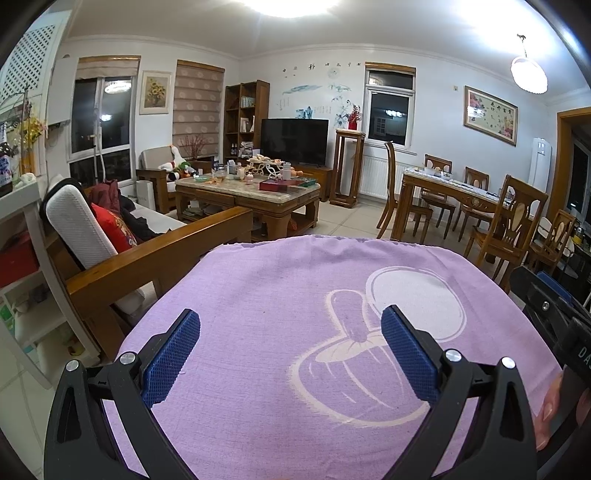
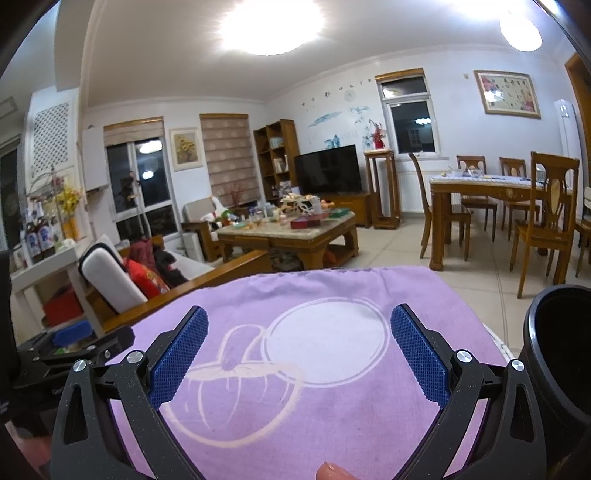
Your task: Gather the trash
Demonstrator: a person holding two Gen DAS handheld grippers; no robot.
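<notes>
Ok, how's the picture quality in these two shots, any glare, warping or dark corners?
Left wrist view: the ceiling light blows out to white, fisheye bends the walls, black vignette fills the corners; the purple cloth and the left gripper are sharp. Right wrist view: the ceiling light glares more widely, same barrel warp; the right gripper is crisp, the coffee table clutter softer.

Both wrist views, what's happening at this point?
Nothing is being handled yet. A person holds the left gripper and right gripper side by side over a purple cloth, both open and empty. A black bin stands to the right. The cluttered coffee table lies farther off, untouched.
</notes>
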